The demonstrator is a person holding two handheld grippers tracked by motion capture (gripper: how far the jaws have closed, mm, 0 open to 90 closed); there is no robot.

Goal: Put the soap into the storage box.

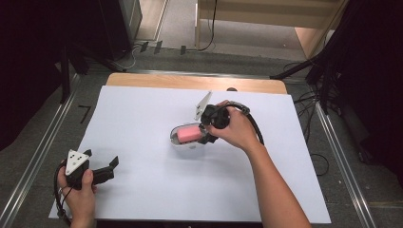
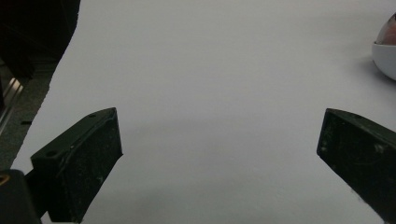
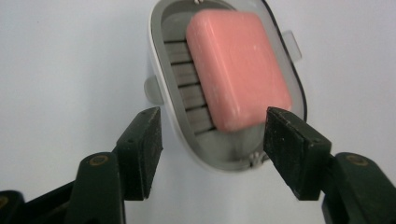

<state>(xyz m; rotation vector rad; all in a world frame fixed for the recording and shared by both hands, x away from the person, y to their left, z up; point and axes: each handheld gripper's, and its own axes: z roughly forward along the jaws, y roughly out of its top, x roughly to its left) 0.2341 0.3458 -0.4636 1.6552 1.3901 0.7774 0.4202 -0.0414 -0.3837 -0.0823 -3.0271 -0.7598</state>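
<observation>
Dish (image 1: 183, 141): white oval soap dish near the middle of the white sheet (image 1: 142, 190) that covers the counter (image 1: 190, 81); the landmark for all places below.
Contents: one pink soap bar (image 3: 237, 70), lying tilted toward one side of the dish.
Right tongs view adds: grey ribbed floor (image 3: 187, 88) inside the dish beside the bar, and small tabs on the dish's outer wall.
Right tongs (image 3: 212, 149): at the near end of the dish, jaws moderately wide, one on each side of that end, holding nothing.
Left tongs (image 1: 111, 164): well apart from the dish, toward the near left corner of the sheet, jaws wide, holding nothing.
Left tongs view adds: only the dish's rounded white edge (image 2: 385, 58), far off at the right.
High view adds: both hands, and floor rails either side of the counter.
</observation>
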